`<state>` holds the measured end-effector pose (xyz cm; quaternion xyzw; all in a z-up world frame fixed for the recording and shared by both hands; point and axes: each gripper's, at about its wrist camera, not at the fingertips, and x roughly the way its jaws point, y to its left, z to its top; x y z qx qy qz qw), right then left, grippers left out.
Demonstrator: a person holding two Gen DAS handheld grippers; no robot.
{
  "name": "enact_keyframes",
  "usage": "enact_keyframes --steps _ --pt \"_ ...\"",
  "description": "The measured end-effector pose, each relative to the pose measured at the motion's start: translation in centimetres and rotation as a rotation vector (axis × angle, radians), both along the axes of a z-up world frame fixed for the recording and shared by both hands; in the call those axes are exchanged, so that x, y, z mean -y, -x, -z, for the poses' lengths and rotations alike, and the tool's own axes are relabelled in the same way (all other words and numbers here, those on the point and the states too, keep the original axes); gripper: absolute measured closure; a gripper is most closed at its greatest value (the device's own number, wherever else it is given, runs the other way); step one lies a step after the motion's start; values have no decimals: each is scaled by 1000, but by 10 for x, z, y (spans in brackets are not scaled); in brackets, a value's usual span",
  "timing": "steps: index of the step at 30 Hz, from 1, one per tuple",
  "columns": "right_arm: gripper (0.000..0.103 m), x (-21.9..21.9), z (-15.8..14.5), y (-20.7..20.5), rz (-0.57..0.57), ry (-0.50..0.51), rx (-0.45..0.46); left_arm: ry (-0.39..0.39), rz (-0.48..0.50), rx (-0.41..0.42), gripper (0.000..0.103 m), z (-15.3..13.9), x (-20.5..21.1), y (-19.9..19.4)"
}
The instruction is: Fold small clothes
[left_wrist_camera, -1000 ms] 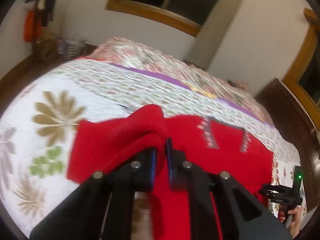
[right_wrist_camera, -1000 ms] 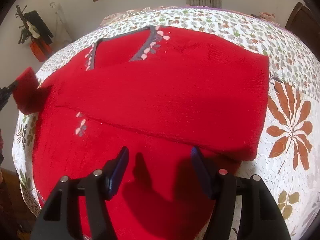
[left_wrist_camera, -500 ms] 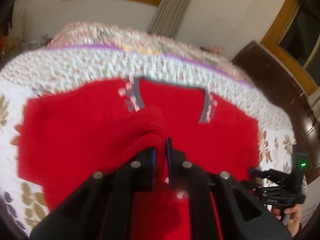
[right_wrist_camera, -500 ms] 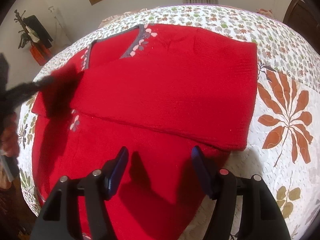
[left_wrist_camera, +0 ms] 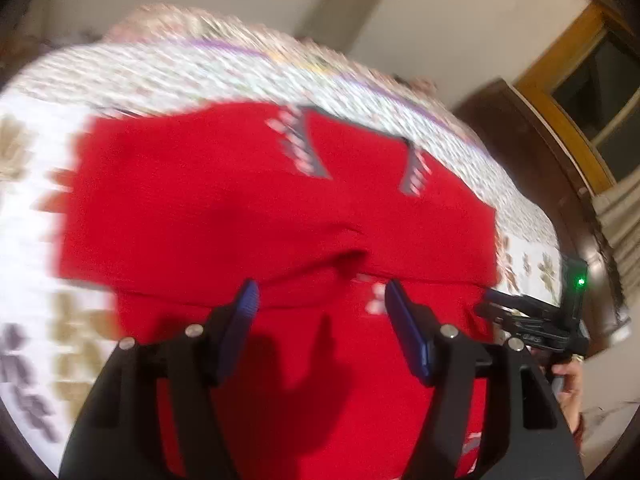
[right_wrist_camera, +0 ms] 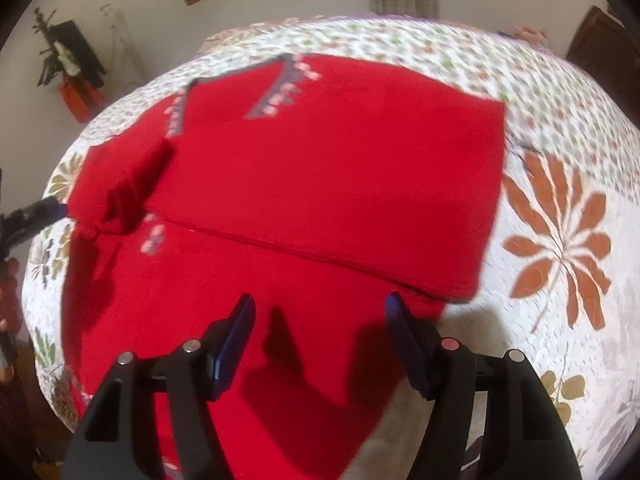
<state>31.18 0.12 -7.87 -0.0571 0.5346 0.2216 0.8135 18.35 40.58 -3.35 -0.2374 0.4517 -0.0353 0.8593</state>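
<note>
**Left wrist and right wrist views: both tools open over a red sweater on the bed**

Motion blur smears much of the left wrist view. The quilt's (left_wrist_camera: pixel 168 76) pattern is streaked, and the grey and pink trim at the neckline is hard to read. The near part of the red sweater (left_wrist_camera: pixel 260 208) is cut off by the tool's black arms. In the right wrist view the far left edge is dark and unclear: the left tool (right_wrist_camera: pixel 38 216) shows there only as a black shape just beside a raised fold of red cloth, and whether it touches that fold cannot be told.

The left tool (left_wrist_camera: pixel 324 312) stands wide open, with nothing between its blue-padded fingers (left_wrist_camera: pixel 244 316) and its shadow falling on the knit below. The right tool (right_wrist_camera: pixel 320 320) is equally wide and empty, above the sweater's near part. It also appears at the right of the left wrist view with a green light, a hand (left_wrist_camera: pixel 568 380) gripping it.

The sweater lies spread across the middle of the bed (right_wrist_camera: pixel 560 128), neckline toward the far edge, with one panel folded across the body and reaching close to the bed's right side. The quilt is white with small florals and large rust-coloured leaves. Around it are cream walls, wood-framed windows, a curtain and dark wooden furniture.
</note>
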Motion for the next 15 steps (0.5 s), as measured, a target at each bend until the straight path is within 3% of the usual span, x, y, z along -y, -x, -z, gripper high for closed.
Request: enact_keyframes --steps 4,7,11,15 --pt "35 -44 -16 10 -92 25 31 -85 -138 -60 44 4 -48 2" --pt "35 -78 -21 15 -156 36 46 -150 -187 -134 49 18 -67 -13" --pt "36 -125 -23 16 -229 53 62 -234 -182 -262 54 43 -86 -29" --pt "36 -178 -29 12 -322 53 90 -246 -146 -293 54 57 -92 -41"
